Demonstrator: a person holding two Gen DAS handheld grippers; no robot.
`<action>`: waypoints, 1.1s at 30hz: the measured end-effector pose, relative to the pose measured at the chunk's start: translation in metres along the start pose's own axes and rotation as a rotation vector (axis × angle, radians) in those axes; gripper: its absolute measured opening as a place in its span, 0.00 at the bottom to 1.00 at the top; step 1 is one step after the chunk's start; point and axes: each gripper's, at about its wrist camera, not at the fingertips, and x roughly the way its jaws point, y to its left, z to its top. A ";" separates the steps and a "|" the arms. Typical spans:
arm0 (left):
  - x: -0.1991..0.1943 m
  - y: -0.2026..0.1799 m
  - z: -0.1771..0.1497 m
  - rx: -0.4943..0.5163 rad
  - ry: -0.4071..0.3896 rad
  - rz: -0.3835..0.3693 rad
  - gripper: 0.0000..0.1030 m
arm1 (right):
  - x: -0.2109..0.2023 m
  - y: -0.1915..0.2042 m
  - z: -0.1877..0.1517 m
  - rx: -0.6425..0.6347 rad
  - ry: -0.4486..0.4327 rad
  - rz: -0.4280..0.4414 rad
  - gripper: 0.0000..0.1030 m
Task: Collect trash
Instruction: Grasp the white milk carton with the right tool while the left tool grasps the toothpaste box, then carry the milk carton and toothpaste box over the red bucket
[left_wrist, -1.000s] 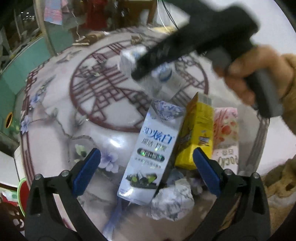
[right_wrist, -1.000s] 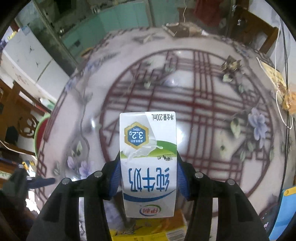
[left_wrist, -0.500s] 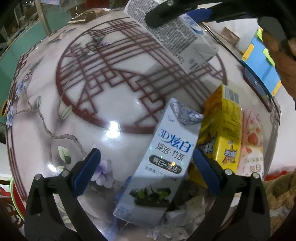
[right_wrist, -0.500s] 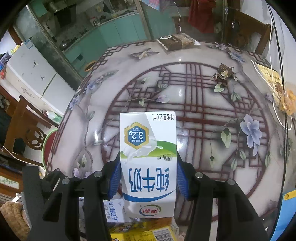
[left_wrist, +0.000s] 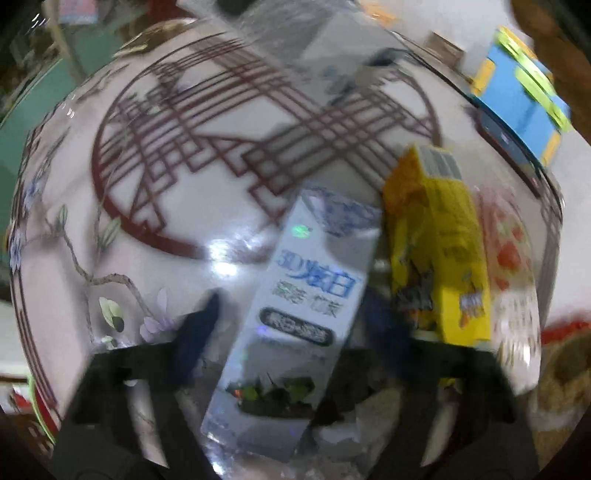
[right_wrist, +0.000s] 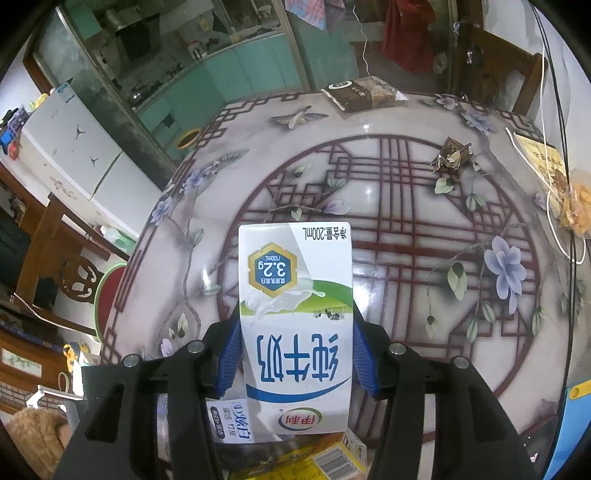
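My right gripper (right_wrist: 295, 350) is shut on a white milk carton (right_wrist: 295, 325) and holds it above the patterned round table (right_wrist: 406, 206). In the blurred left wrist view, my left gripper (left_wrist: 291, 332) has its blue pads either side of a white-blue toothpaste box (left_wrist: 295, 321), narrower than before; contact is unclear. A yellow carton (left_wrist: 439, 254) and a pink snack box (left_wrist: 509, 266) lie right of it. Crumpled paper (left_wrist: 369, 424) lies beneath. The toothpaste box (right_wrist: 231, 421) and yellow carton (right_wrist: 314, 465) also show below the milk carton.
A brown packet (right_wrist: 362, 94) lies at the table's far edge and a small folded wrapper (right_wrist: 452, 153) lies right of centre. A blue-yellow box (left_wrist: 524, 99) and a phone (left_wrist: 506, 140) sit at the right edge. Chairs and a red stool (right_wrist: 110, 295) surround the table.
My left gripper's pads have come closer together around the toothpaste box, and its view has blurred. My right gripper has lifted the milk carton higher and further back over the table.
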 end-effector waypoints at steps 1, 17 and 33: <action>0.001 0.003 0.001 -0.031 -0.007 0.004 0.50 | -0.001 0.001 0.000 0.000 -0.004 0.001 0.48; -0.112 0.070 -0.008 -0.527 -0.302 0.178 0.47 | -0.032 0.026 -0.011 0.005 -0.132 0.008 0.48; -0.187 0.123 -0.041 -0.599 -0.404 0.263 0.47 | -0.046 0.109 0.002 -0.110 -0.190 -0.019 0.48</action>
